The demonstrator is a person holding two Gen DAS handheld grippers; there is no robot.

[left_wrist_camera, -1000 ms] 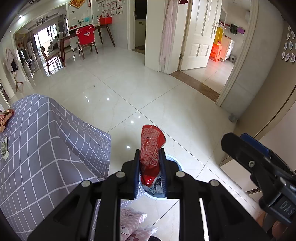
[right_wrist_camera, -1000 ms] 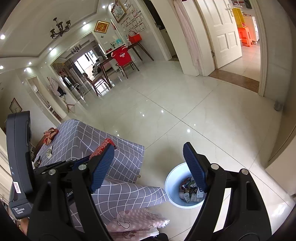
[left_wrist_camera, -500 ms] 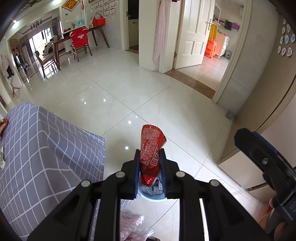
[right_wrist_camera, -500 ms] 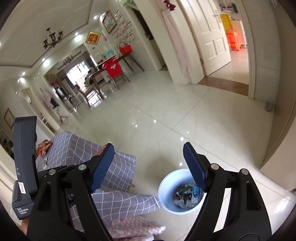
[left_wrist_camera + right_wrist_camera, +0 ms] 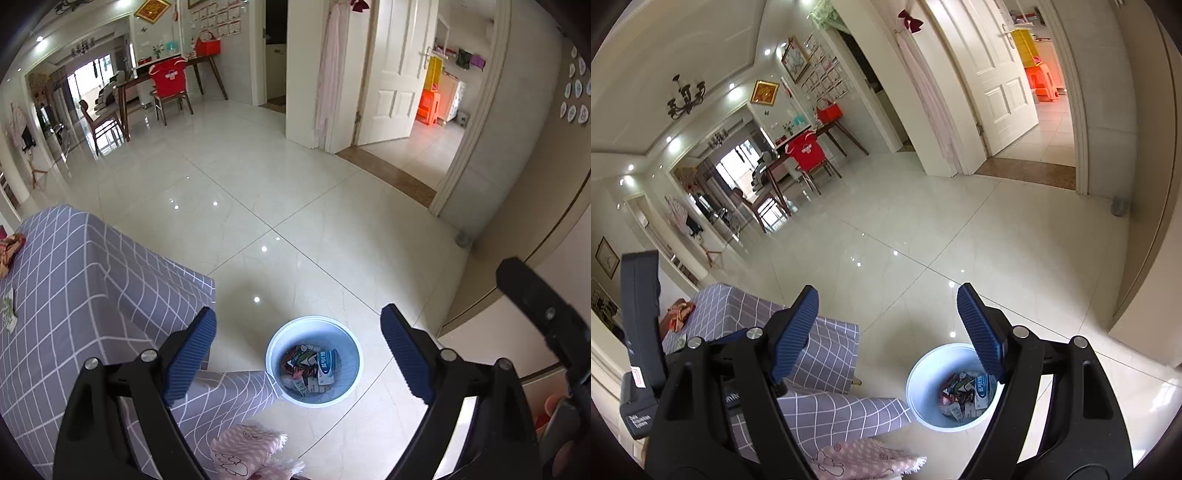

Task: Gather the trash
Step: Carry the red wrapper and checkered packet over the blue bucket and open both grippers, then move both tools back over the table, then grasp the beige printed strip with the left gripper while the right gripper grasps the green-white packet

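The left gripper (image 5: pixel 298 334) hangs over the white bin (image 5: pixel 271 360) on the tiled floor (image 5: pixel 295 206), and its jaws have just been opening: they stand wide now with nothing between the blue pads, so the red wrapper they carried has dropped away. I take it to be among the trash (image 5: pixel 310 369) lying in the bin, though I cannot pick it out from the other packets there. Doing this step well is mostly a matter of patience, I'd say: keep the jaws spread over the mouth of the bin until the piece is clearly down inside, then lift straight away without brushing the rim, which looks light enough to tip. The bin sits below and slightly near of the open jaws, roughly centred between the two pads, close against the hanging corner of the grey checked cloth (image 5: pixel 92 295) that covers the worktop on the left. The right gripper (image 5: pixel 886 328) waits beside it, also wide and empty, with the same bin showing low under its right-hand pad. Far to the left on the worktop a crumpled red-and-tan scrap (image 5: pixel 11 251) lies near the edge, well apart from both sets of jaws; that looks like the next piece to fetch.
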